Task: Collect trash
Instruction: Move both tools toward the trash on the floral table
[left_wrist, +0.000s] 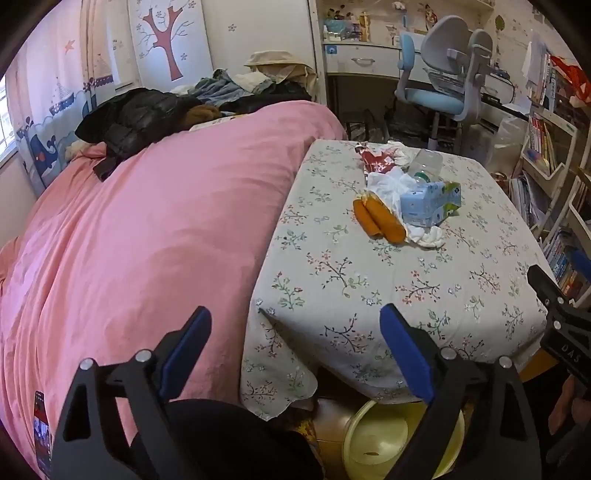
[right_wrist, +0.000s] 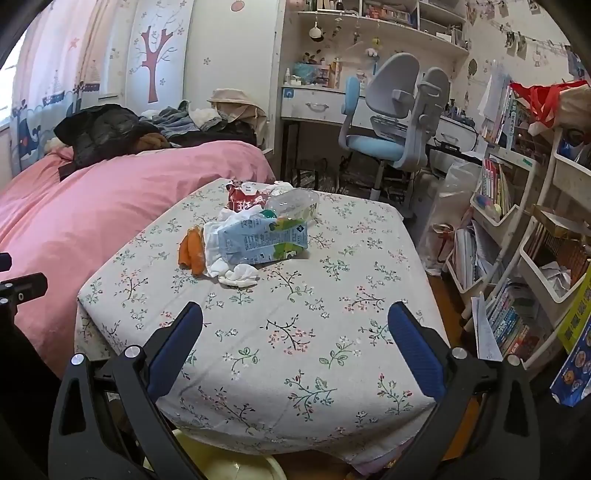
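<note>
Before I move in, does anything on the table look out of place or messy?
Yes. A heap of litter sits toward the far side of the floral tablecloth: a tissue pack lying on crumpled white tissues, orange peels at its left, a clear plastic bottle on its side behind, and a red wrapper. Nothing looks spilled.

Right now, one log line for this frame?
phase: approach | left gripper: open, empty | right gripper: open, empty | trash pile: untouched on table | basin: below table

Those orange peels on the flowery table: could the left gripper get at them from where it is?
Probably yes. The orange peels lie at the near-left edge of the trash pile, only bare tablecloth between them and the left gripper, whose jaws stand open and empty.
</note>
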